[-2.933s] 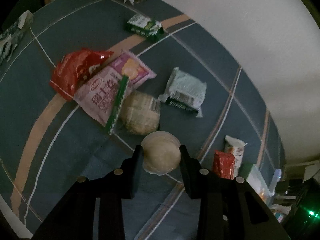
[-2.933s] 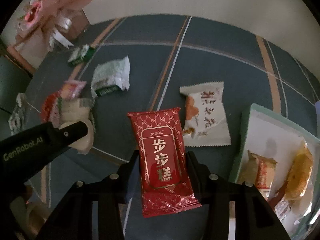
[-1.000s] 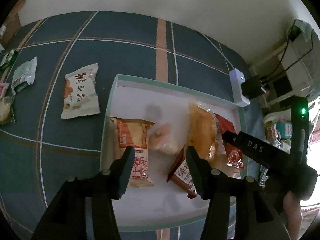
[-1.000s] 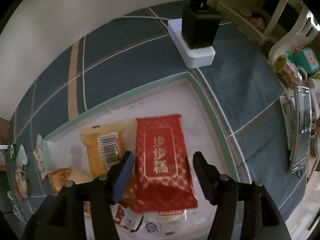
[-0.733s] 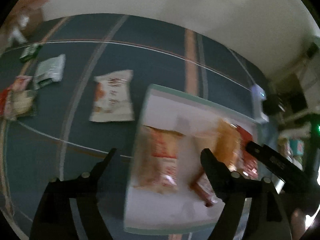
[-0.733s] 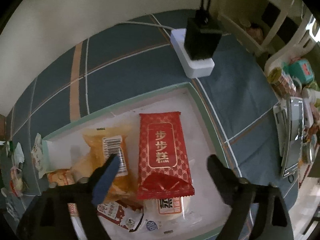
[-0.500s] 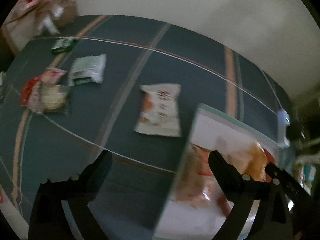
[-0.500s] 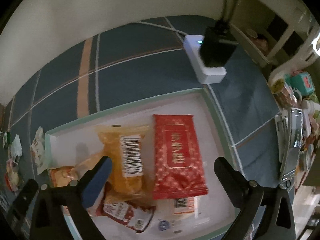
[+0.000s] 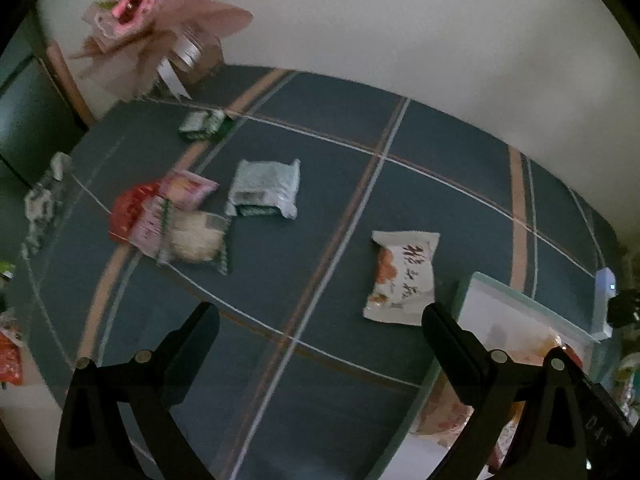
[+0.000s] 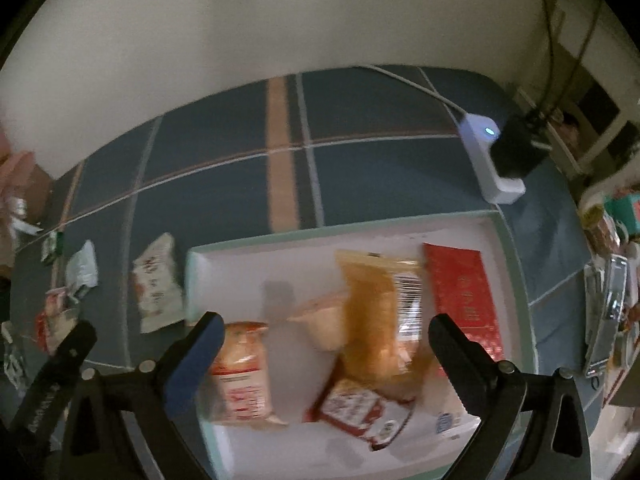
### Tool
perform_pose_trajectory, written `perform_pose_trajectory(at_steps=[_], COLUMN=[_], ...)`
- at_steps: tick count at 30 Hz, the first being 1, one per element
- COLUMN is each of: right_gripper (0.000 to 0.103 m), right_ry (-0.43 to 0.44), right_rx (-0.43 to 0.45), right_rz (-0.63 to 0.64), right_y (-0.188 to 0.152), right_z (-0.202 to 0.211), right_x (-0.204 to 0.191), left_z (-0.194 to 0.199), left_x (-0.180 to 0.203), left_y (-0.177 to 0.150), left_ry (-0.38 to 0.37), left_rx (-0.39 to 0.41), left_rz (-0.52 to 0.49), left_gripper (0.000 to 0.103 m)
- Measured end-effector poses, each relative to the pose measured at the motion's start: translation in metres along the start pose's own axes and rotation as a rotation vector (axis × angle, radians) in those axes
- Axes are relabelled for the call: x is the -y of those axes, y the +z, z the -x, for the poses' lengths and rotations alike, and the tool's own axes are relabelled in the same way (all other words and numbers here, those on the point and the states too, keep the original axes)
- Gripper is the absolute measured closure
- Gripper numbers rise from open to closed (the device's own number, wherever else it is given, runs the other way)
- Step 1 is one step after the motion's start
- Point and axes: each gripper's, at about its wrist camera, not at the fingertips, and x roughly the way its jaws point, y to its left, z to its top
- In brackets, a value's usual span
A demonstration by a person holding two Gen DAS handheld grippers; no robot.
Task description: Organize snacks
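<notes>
Both drops done: red packet [image 10: 464,292] now lies at tray [image 10: 516,280] right edge. Left gripper [image 9: 320,320] and right gripper [image 10: 326,334] jaws apart, empty. White packet [image 9: 402,276] beside tray's left edge likely next.

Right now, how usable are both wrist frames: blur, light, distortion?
Left wrist: dim, strong fisheye bend in the cloth's lines, motion smear on the bouquet and the far snack pile; the white packet still reads fairly well. Right wrist: equally dim, the box contents smeared, red packet print illegible; power strip LED glares.
</notes>
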Motion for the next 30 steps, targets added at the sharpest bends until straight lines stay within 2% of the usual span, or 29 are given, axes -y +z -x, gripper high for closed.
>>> perform_pose_trajectory(at_steps=[7,11,15,23,30], right_gripper=[0.0,0.0,0.0,0.0,0.0], right_ry=[0.015,0.031,0.048,0.06,0.11], right_rx=[0.016,0.022,0.02,0.005,-0.004], right_rz=[0.022,0.023,0.052,0.118,0.187], right_y=[-0.004,-0.006,-0.008,-0.016,-0.03], right_z=[0.003,0.003,0.003,-0.004,-0.008], right_x=[-0.025,-0.035,-0.051,-0.084,-0.123], left_z=[0.005,0.0,-0.006,-0.02,-0.03], left_x=[-0.009,-0.023,-0.046,-0.103,-0.147], left_y=[0.004,0.009,0.016,0.031,0.038], left_ry=[0.075,0.064,0.092,0.06,0.045], left_rx=[0.004,-0.023,-0.042,-0.058,-0.064], left_rz=[0.002,0.029,0.059,0.151,0.25], left_gripper=[0.002,0.002,0.002,0.002,0.002])
